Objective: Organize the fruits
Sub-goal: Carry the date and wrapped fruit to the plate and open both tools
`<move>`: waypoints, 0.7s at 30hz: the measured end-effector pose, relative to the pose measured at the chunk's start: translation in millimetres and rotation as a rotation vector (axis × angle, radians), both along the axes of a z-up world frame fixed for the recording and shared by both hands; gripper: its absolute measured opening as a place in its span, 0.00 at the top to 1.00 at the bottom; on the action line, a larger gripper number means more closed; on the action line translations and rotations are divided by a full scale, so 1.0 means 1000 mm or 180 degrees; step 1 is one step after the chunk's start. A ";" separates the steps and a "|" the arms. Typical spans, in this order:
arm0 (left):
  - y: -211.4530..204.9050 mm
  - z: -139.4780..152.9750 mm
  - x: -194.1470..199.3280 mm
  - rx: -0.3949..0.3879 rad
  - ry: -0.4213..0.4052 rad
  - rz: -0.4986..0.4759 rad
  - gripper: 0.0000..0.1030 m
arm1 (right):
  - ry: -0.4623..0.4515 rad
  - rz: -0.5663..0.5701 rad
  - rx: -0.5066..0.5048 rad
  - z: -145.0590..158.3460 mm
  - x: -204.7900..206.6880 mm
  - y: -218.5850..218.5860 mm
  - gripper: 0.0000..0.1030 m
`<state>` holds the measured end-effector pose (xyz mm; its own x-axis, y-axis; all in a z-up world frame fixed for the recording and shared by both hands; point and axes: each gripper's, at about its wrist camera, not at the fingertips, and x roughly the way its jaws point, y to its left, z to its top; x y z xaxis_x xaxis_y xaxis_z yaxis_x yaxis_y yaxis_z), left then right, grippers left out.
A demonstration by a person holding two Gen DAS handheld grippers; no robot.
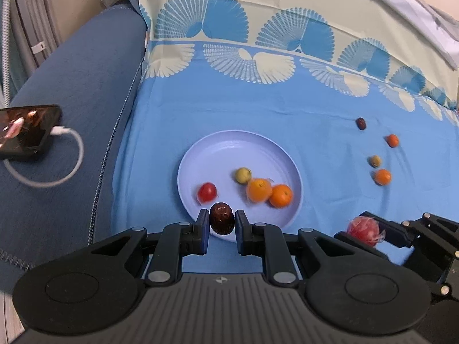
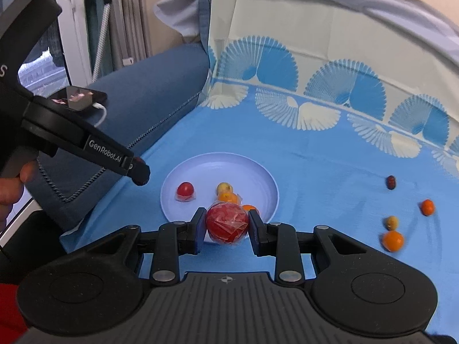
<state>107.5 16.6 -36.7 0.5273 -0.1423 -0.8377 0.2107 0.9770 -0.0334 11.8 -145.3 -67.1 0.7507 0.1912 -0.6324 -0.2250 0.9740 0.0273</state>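
Item: plate [image 1: 198,154], pale lilac, lying on the blue cloth [image 1: 287,120] at centre frame in both views. Contents: one red tomato [image 1: 206,192], one yellow-green fruit [image 1: 243,175], two oranges [image 1: 259,190] and [image 1: 281,195]. In the right wrist view the tomato shows a clear wrap.

Item: dark red date [image 1: 221,222], clamped between the pads of the left hand-held gripper [image 1: 221,223], low centre of the left wrist view, over the plate's near rim.

Item: wrapped red fruit [image 2: 227,223], clamped in the right hand-held gripper [image 2: 227,225], low centre of the right wrist view, in front of the plate's near edge and not yet in it.

Item: loose fruit remaining on the cloth, right side of frame, well apart from the plate: a second dark date [image 1: 361,123], a small orange [image 1: 392,140], a yellow-green fruit [image 1: 374,160], a larger orange [image 1: 382,177].

Progress, as judged: four pieces plated, two in transit, four left to collect; roughly half done.

View differences: the left wrist view shows the date in its grip and a phone [image 1: 27,130] on its white cable at left, on the dark blue armrest [image 1: 86,91]. The right wrist view shows the left hand-held gripper from the side at upper left, a person's hand [image 2: 13,189] on its handle, and a window behind.
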 end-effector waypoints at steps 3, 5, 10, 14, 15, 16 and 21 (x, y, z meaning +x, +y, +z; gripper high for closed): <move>-0.001 -0.012 0.023 -0.0047 0.0065 0.0016 0.80 | 0.0093 -0.0001 0.0000 -0.011 0.022 0.004 0.69; -0.003 -0.021 0.038 -0.0056 0.0069 0.0002 0.80 | 0.0144 -0.0002 -0.0012 -0.018 0.035 0.007 0.69; -0.008 -0.039 0.066 -0.0077 0.0010 -0.0111 0.80 | 0.0200 -0.0023 -0.0099 -0.039 0.067 0.011 0.69; -0.010 -0.053 0.083 -0.0081 0.0005 -0.0159 0.80 | 0.0246 -0.0056 -0.0132 -0.054 0.089 0.008 0.69; -0.011 -0.057 0.087 -0.0071 0.0022 -0.0161 0.80 | 0.0258 -0.0059 -0.0143 -0.057 0.094 0.008 0.69; -0.013 -0.060 0.091 -0.0058 0.0037 -0.0164 0.80 | 0.0267 -0.0060 -0.0158 -0.061 0.099 0.008 0.69; -0.016 -0.066 0.105 -0.0086 -0.0003 -0.0193 0.27 | 0.0345 -0.0034 -0.0066 -0.068 0.122 0.003 0.51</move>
<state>212.2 0.6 -103.0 0.5177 -0.1965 -0.8327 0.2695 0.9612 -0.0592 133.6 -141.8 -135.0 0.6796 0.1695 -0.7137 -0.2115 0.9769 0.0306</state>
